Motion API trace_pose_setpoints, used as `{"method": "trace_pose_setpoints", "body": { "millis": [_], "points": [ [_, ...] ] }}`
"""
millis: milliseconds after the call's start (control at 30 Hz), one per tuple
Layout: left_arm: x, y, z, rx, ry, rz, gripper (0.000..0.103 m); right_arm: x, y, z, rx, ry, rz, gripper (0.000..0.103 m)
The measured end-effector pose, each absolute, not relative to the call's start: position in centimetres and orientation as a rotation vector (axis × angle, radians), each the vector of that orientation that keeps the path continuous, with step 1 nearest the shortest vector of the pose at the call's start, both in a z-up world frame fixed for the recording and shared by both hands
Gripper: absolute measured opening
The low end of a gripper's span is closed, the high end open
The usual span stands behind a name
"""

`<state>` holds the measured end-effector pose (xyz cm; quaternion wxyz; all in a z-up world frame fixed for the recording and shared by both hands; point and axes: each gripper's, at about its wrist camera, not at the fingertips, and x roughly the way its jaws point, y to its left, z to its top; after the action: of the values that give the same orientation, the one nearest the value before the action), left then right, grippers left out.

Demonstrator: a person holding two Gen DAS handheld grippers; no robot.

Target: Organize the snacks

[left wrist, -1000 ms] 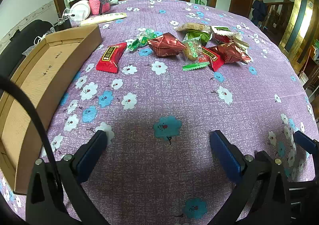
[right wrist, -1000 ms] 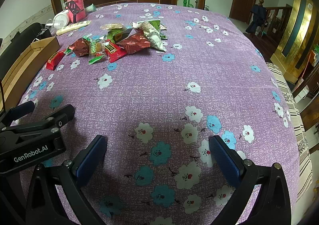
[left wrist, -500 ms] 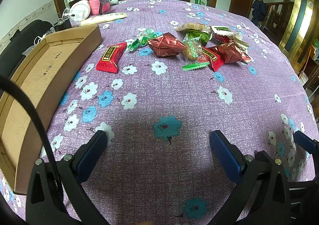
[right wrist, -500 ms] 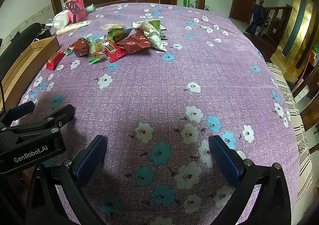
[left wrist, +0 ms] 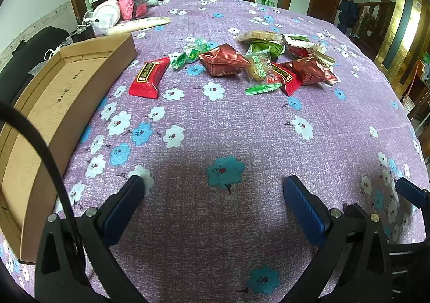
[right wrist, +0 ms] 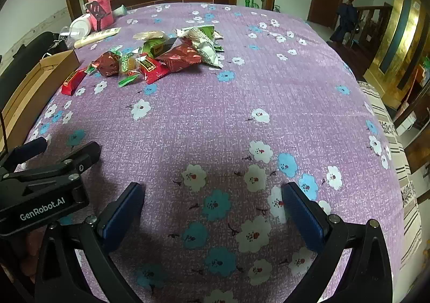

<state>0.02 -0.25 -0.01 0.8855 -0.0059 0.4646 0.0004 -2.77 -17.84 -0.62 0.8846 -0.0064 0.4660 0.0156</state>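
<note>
Both grippers are hovering low over the near part of the surface [left wrist: 242, 120], which is wearing a purple flowered cloth, and neither is carrying anything: the left gripper [left wrist: 212, 195] is standing with its blue pads spread wide, and the right gripper [right wrist: 212, 201] is doing the same just beside it.

The snacks [left wrist: 258, 61] are lying in a loose heap well ahead of both, some packets overlapping. A red flat packet [left wrist: 149, 76] is sitting apart from the heap, nearest the cardboard box [left wrist: 53, 104], which is lying open along the left edge and looking like the likely place for them.

These are small sealed wrappers, so they are probably going to feel very light and crinkly, with glossy film that may be slipping between the pads. The puffed dark-red foil packet [left wrist: 223, 61] is looking air-filled and springy; squeezing across its middle is likely to deform it, so pinching a crimped end seam seems safer. The clear packet with a pale biscuit [left wrist: 259, 66] may be brittle inside, though that is hard to judge from here. The red flat packet is looking the easiest start: it is isolated, lying flat, and offering narrow sides for a grip across its width, with the pads coming down close to the cloth
</note>
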Motion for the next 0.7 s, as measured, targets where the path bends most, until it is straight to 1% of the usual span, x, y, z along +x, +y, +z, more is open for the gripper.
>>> {"method": "trace_pose_setpoints", "body": {
  "millis": [367, 500, 700],
  "points": [
    [0.9, 0.3, 0.3, -0.028, 0.995, -0.009, 0.103, -2.9, -17.1, 0.5, -0.040, 0.974, 0.029, 0.103],
    [0.9, 0.1, 0.4, 0.041, 0.989, -0.004, 0.103, -2.8, -17.5, 1.2, 0.002, 0.969, 0.039, 0.103],
    [1.8, 1.5, 3.2, 0.041, 0.961, -0.018, 0.103, -0.8, -18.2, 3.4, 0.003, 0.930, 0.036, 0.103]
  ]
}}
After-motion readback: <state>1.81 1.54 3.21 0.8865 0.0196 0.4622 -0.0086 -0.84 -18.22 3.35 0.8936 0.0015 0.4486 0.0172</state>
